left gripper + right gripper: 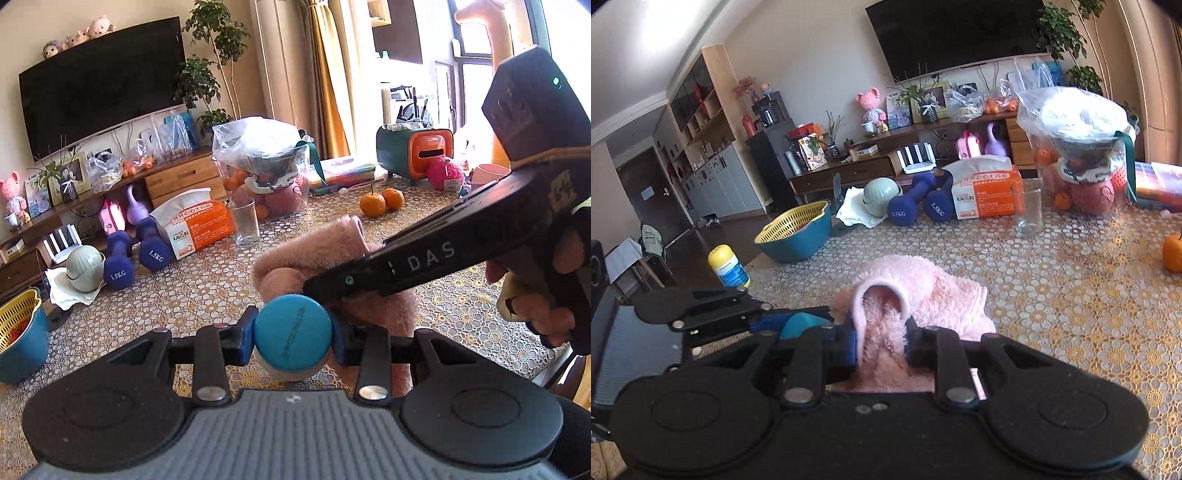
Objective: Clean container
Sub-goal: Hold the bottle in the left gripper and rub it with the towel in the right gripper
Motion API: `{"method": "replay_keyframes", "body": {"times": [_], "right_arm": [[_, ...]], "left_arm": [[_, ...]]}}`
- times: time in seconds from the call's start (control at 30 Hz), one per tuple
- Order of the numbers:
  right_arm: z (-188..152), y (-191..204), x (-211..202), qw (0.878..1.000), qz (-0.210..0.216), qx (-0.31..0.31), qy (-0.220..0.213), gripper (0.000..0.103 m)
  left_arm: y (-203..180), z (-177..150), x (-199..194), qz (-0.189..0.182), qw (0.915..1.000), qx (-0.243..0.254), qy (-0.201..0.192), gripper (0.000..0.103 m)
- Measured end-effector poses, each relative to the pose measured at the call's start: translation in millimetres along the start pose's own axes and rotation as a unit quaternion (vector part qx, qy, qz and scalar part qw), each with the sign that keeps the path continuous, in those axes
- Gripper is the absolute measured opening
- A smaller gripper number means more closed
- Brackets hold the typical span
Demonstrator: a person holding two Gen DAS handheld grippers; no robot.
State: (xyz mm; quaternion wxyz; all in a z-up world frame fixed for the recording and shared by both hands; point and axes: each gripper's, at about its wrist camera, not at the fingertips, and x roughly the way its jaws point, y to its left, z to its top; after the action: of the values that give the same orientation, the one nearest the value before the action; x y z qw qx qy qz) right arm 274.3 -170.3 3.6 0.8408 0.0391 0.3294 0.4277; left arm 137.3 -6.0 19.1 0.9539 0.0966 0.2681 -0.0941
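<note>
Above the lace-patterned table (207, 295), the left gripper (293, 338) has its fingers clamped on the blue ribbed cap of a small white plastic container (292, 334), probably light, rigid and slick, so gripping that ridged cap seems safest. Touching it, the right gripper (881, 341) pinches a soft, fluffy pink cloth (923, 295), limp and easily bunched

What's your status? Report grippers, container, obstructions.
Left gripper shut on blue-capped container. Right gripper shut on pink cloth, beside the cap. Nothing between them.
</note>
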Motion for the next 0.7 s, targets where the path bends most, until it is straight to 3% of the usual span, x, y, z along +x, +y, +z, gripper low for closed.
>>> {"method": "replay_keyframes", "body": {"times": [0.2,0.33,0.4,0.53,0.7], "right_arm": [[-26,-13,21,0.997,-0.049,0.0,0.051,0.02],[-33,-15,12,0.996,-0.081,0.0,0.042,0.02],[-26,-13,0,0.997,-0.074,0.004,0.023,0.02],[-7,10,-20,1.0,-0.02,-0.021,-0.004,0.02],[1,40,-2,0.998,0.016,-0.063,0.015,0.02]], "left_arm": [[10,-16,-11,-0.003,0.9995,-0.031,0.009,0.039],[19,-25,-18,0.0,0.9983,-0.058,0.009,0.038],[20,-28,-21,0.001,0.9981,-0.061,0.007,0.038],[22,-32,-22,0.0,0.9978,-0.066,0.003,0.038],[24,-32,-23,-0.003,0.9974,-0.071,0.002,0.038]]}}
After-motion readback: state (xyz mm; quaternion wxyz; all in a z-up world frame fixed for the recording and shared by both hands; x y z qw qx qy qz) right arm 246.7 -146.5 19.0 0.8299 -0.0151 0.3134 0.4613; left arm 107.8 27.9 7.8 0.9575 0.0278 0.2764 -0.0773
